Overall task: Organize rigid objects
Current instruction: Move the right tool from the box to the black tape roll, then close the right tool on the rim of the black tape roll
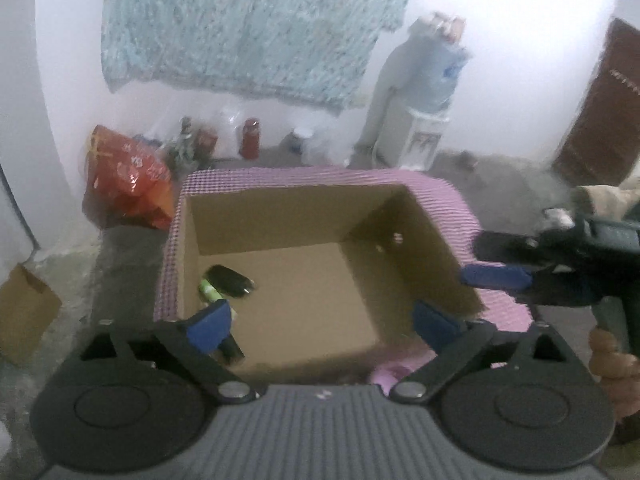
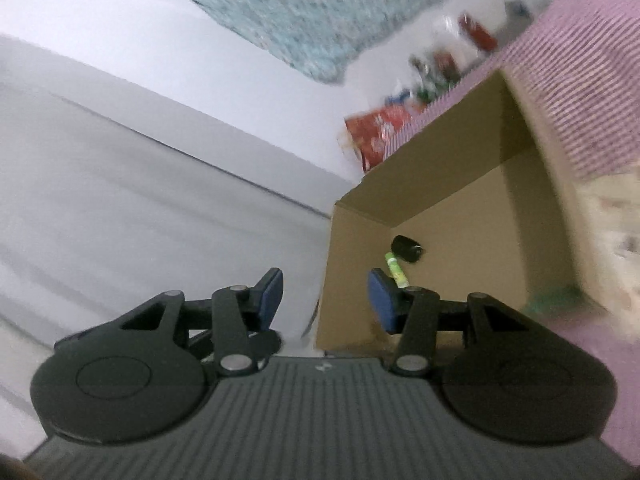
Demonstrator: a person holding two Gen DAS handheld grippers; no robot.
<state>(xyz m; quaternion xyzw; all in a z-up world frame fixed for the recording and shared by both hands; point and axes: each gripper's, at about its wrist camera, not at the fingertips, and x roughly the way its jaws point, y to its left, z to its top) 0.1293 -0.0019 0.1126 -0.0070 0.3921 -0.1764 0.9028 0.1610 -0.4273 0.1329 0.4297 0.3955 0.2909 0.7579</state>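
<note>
Hovering above an open cardboard box (image 1: 280, 216), the left gripper (image 1: 324, 320) has its blue pads spread wide with nothing between them, only the bare box floor showing in the gap. On that floor, near the left wall, a black oval object (image 1: 230, 282) lies touching a green cylinder (image 1: 210, 290). The box rests on a pink checked cloth (image 1: 448, 196). At the right edge of the left wrist view the right gripper (image 2: 324, 300) reaches toward the box's right wall, a hand (image 1: 610, 360) on its handle. Its jaws stand partly apart and hold nothing. Red bags (image 1: 128, 176) and a water dispenser (image 1: 420, 120) stand against the far wall
</note>
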